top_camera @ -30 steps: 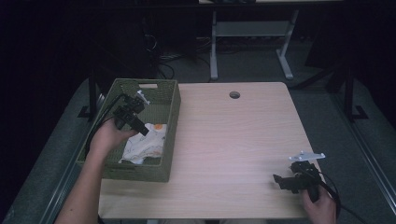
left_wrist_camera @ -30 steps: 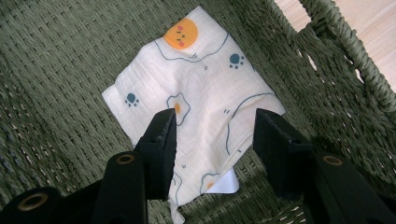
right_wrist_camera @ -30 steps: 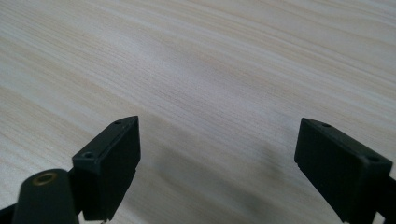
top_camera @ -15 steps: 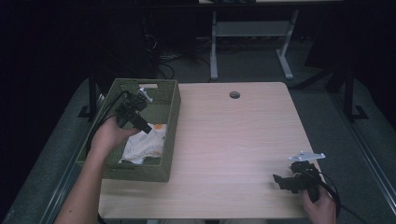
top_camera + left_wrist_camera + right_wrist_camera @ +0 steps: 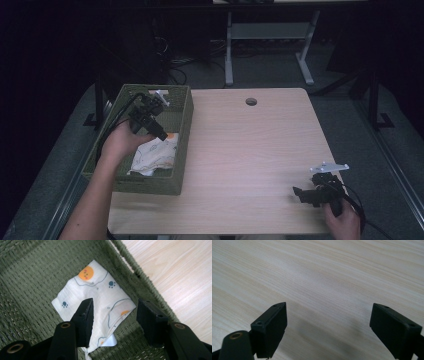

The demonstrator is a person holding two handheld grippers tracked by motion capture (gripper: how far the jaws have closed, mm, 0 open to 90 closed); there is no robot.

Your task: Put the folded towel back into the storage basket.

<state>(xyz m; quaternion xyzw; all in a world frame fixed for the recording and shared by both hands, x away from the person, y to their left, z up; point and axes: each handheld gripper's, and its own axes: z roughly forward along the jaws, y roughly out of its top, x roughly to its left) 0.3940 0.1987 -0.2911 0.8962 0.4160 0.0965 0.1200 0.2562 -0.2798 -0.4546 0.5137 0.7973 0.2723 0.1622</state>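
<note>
The left gripper [image 5: 113, 315] hangs inside the green woven basket [image 5: 182, 117] with its jaws spread and nothing pinched between them. Just beyond them a white cloth [image 5: 97, 297], printed with orange suns and blue paw marks, lies loose on the basket floor, close to the wall nearest the bare wood. The basket sits at the left edge of the pale wooden surface [image 5: 250, 150]. Well apart, near the front right corner, the right gripper [image 5: 328, 327] rests low over bare wood, jaws spread wide and empty.
</note>
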